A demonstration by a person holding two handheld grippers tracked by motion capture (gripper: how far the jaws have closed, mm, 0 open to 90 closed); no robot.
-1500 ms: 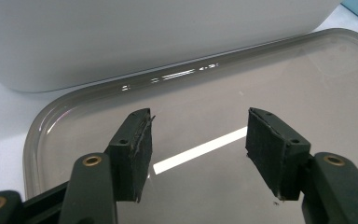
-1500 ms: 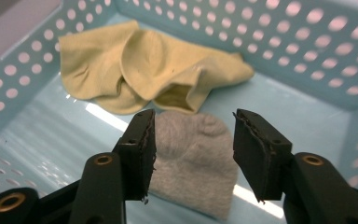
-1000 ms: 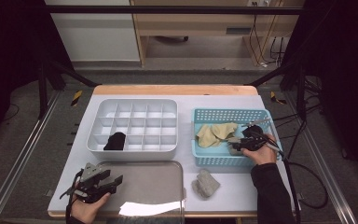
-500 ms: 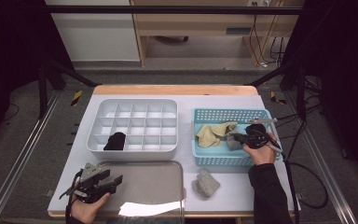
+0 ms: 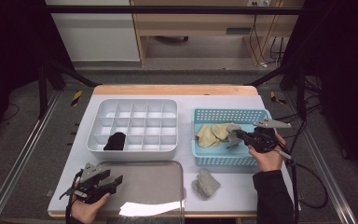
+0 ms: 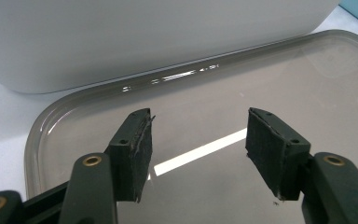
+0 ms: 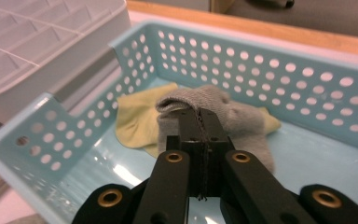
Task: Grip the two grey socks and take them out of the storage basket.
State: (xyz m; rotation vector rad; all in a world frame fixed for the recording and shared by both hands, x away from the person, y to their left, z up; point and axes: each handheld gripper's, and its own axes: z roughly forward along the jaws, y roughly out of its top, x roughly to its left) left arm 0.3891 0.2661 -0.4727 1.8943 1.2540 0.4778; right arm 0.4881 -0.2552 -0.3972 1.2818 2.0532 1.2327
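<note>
My right gripper (image 5: 237, 136) hangs over the light blue basket (image 5: 223, 161), shut on a grey sock (image 5: 233, 127) that is raised a little off the basket floor. In the right gripper view the jaws (image 7: 199, 117) pinch the cuff of the grey sock (image 7: 235, 112), and a yellow sock (image 7: 137, 116) lies under and behind it inside the basket (image 7: 261, 60). The yellow sock (image 5: 209, 135) sits at the basket's left half. My left gripper (image 5: 114, 182) rests open at the front left, its jaws (image 6: 196, 144) empty over a clear lid (image 6: 261, 84).
A white compartment box (image 5: 135, 107) stands left of the basket, with a black sock (image 5: 115, 141) in a front-left cell. Another grey sock (image 5: 206, 183) lies on the table in front of the basket. The clear lid (image 5: 149, 182) lies in front of the box.
The right gripper has closed on the grey sock in the basket and risen slightly with it. The left gripper has stayed still.
</note>
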